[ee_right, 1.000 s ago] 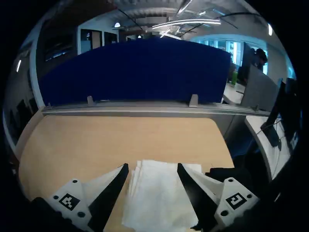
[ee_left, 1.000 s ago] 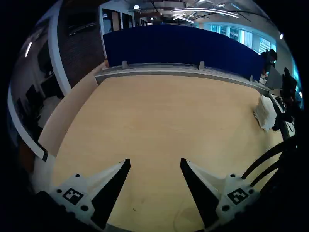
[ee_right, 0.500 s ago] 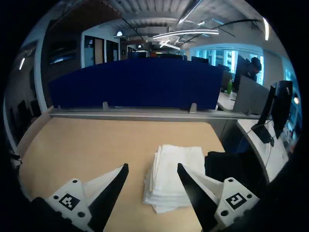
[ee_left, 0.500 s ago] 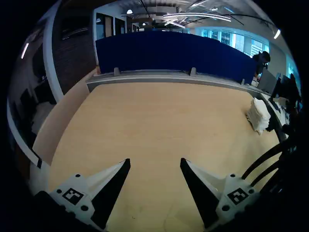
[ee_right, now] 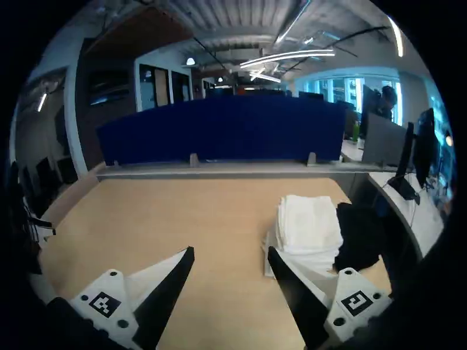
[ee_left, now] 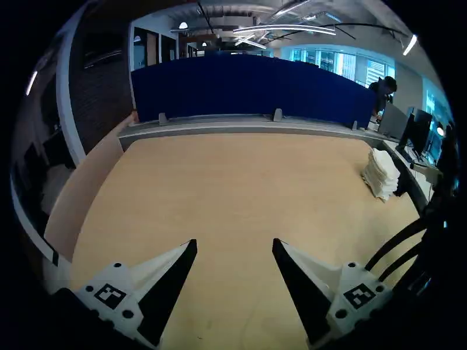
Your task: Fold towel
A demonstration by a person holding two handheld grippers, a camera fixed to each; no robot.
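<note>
1. Left gripper: fingers apart, nothing between them, with only bare wooden tabletop in the gap.
2. Right gripper: fingers apart and holding nothing, over the same tabletop.
3. Left gripper view, low right: the black curved bars of a chair back stand at the table's near edge.
4. Right gripper view: the stack of folded white towels lies ahead and to the right of the gap. It is not between the fingers, and the right finger hides its near corner.
5. The stack lies flat with several layers, and their edges show on the near and left sides. Its long side appears to run away from the gripper towards the partition, but the fisheye makes this uncertain.
6. Just beside the stack, on its right, is a dark object at the table's right edge. I cannot tell what it is.
7. Left gripper view: the same towel stack sits far right, near the table's right edge and well apart from this gripper.
8. A blue partition on a grey rail closes the far edge of the table, seen also from the left gripper.
9. Beyond, to the right, are monitors on a neighbouring desk and a person behind the partition.
</note>
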